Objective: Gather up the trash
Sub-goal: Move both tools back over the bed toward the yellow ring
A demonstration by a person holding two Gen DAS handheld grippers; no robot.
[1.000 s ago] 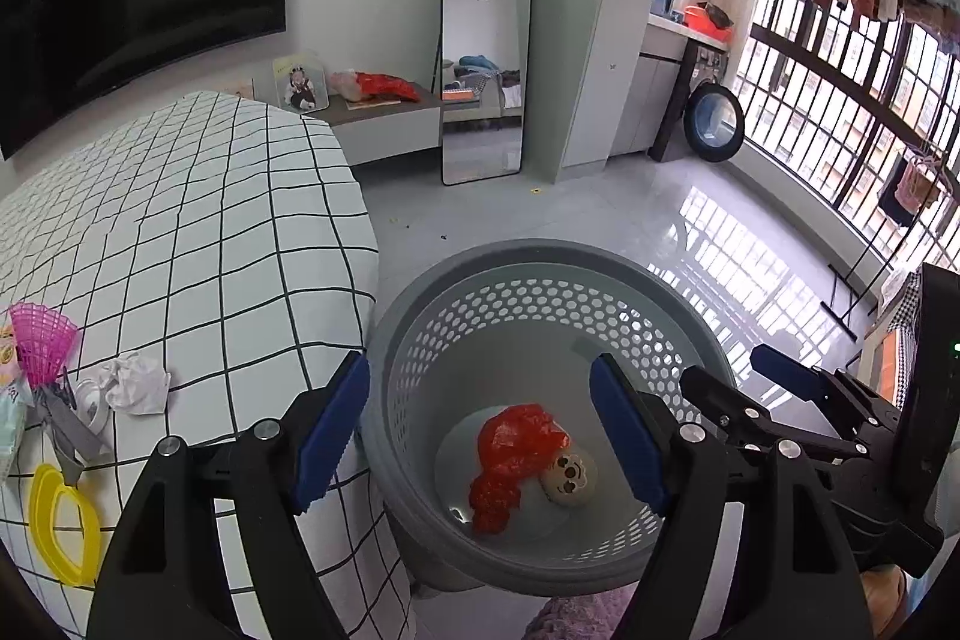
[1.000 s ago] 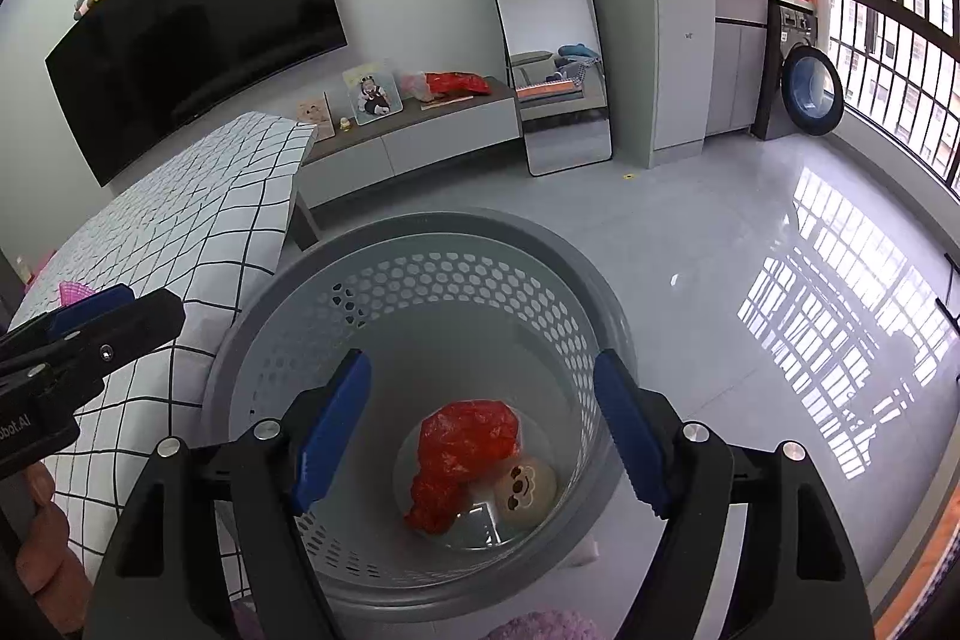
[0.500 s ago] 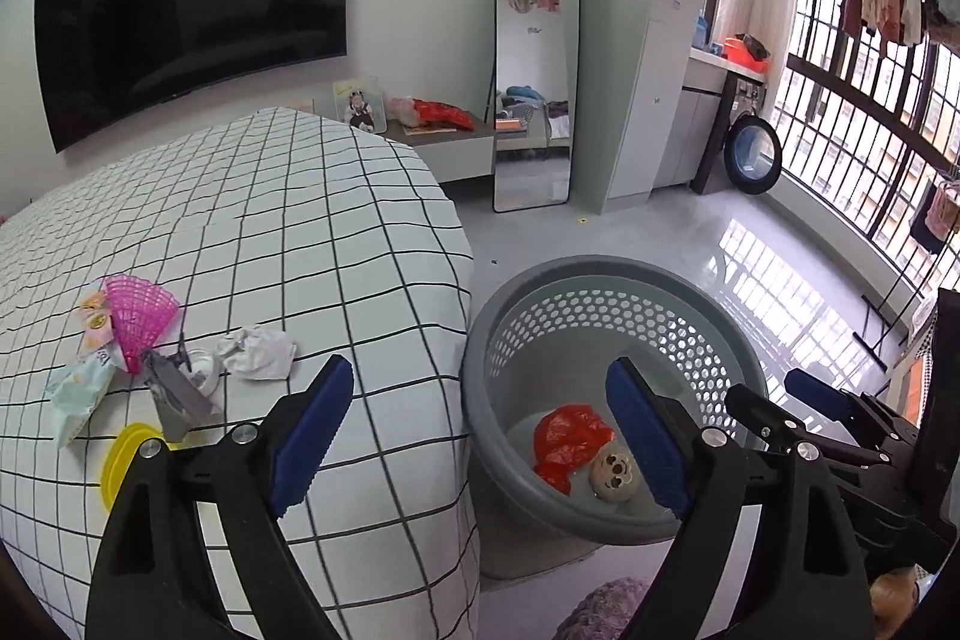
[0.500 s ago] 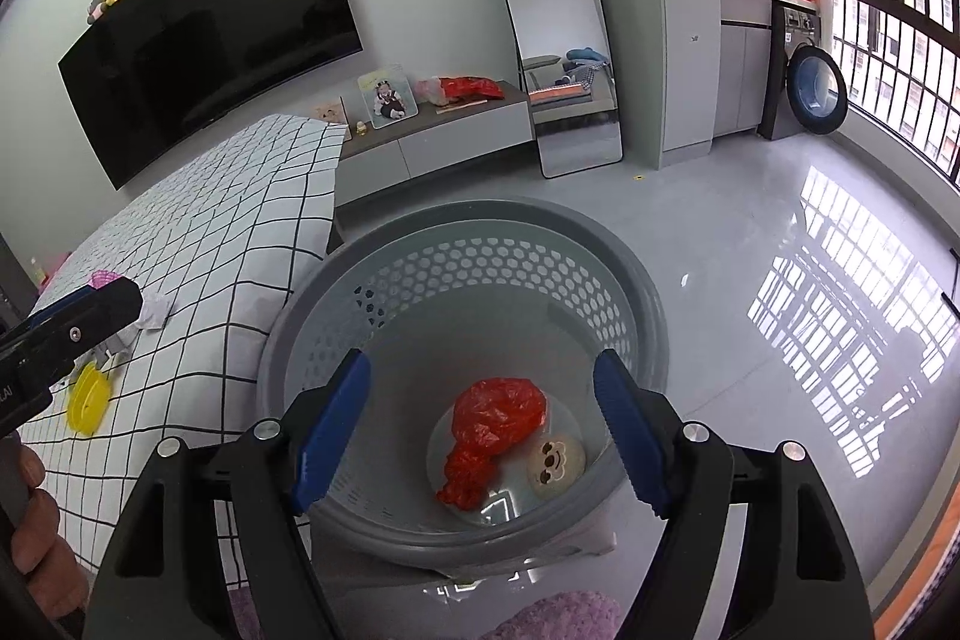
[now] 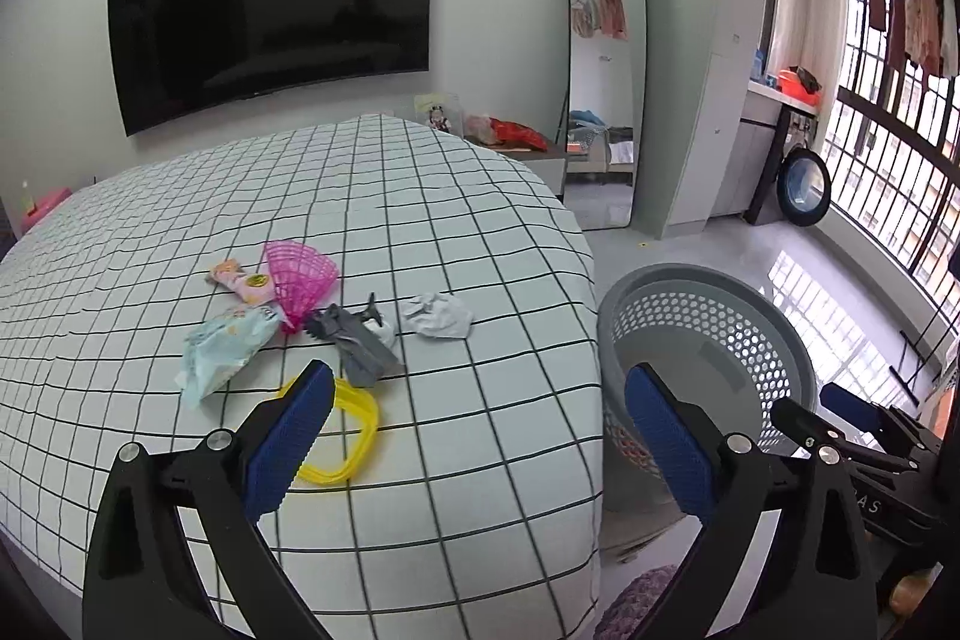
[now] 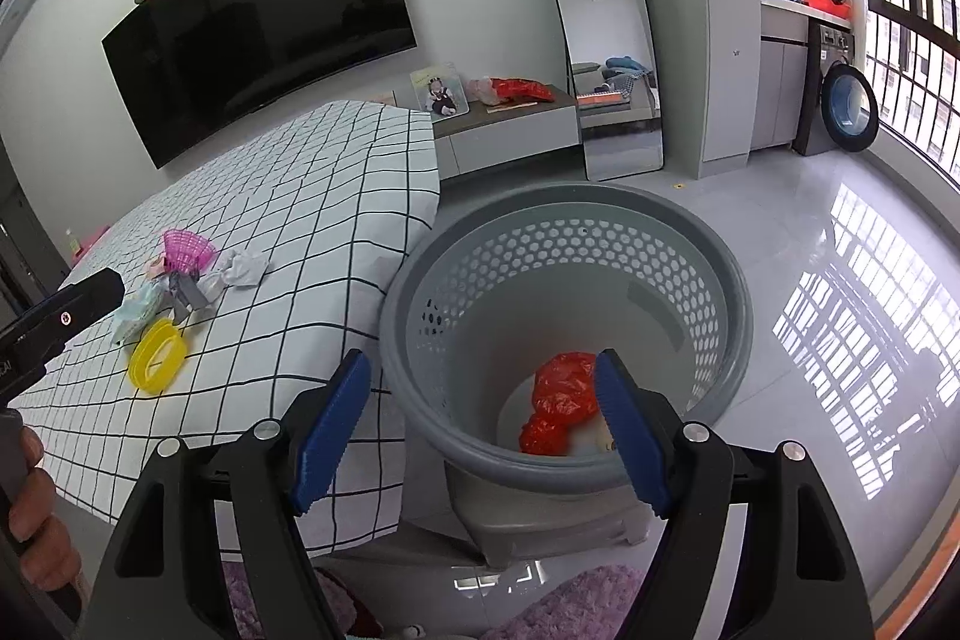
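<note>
Several pieces of trash lie together on the checked bed (image 5: 480, 196): a pink mesh cone (image 5: 297, 274), crumpled white paper (image 5: 438, 316), a grey wrapper (image 5: 357, 340), a pale blue packet (image 5: 222, 346) and a yellow ring (image 5: 342, 430). My left gripper (image 5: 477, 400) hovers over the bed's near edge, short of the pile, its jaws opening with nothing between them. The grey perforated basket (image 6: 564, 202) stands on the floor beside the bed and holds a red bag (image 6: 558, 400). My right gripper (image 6: 483, 370) hangs open and empty above the basket's near rim.
A wall TV (image 5: 270, 4), a standing mirror (image 5: 606, 76) and a low cabinet (image 6: 510, 130) line the far wall. A washing machine (image 6: 849, 106) and window bars are on the right. A purple rug (image 6: 570, 604) lies below the basket. A hand (image 6: 30, 520) holds the left gripper's handle.
The left view swung from over the basket to the bed, and its jaws widened. The right gripper drew back from the basket, so the bed and its trash came into view.
</note>
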